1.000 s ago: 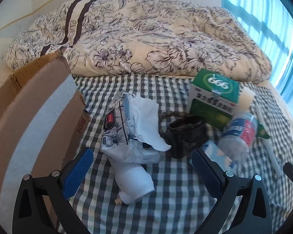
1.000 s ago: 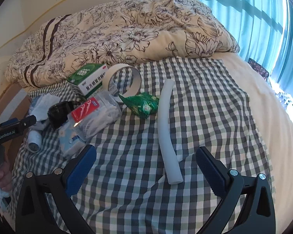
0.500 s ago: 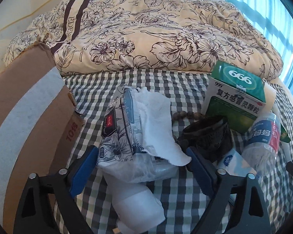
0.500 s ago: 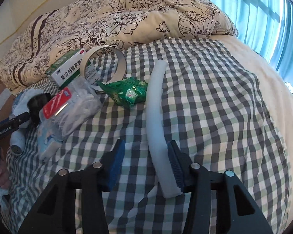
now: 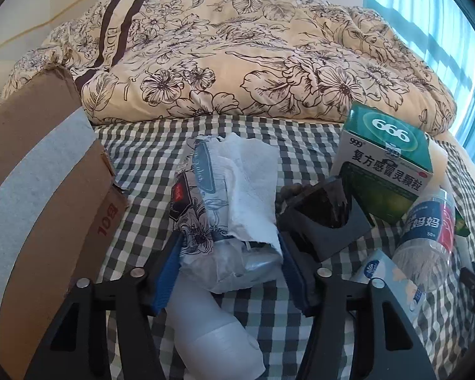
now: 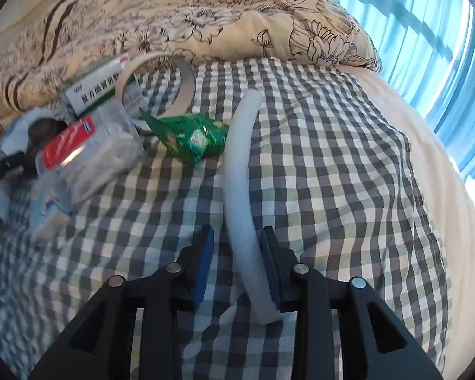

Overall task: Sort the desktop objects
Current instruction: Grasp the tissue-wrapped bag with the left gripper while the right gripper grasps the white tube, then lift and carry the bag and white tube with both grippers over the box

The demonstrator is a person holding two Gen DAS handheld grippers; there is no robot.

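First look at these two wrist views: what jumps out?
The left tongs closed around a soft tissue pack in the near centre of the checked cloth, a cardboard box standing at the left. Then the right tongs straddling the near end of a long white foam tube, its far end beside a green snack packet. Behind both, a flowered quilt fills the background.

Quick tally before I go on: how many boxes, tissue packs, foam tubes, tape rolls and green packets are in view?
Boxes: 2, cardboard box, medicine box
Tissue packs: 2, large tissue pack, small tissue pack
Foam tube: 1
Tape roll: 1
Green packet: 1
Total: 7
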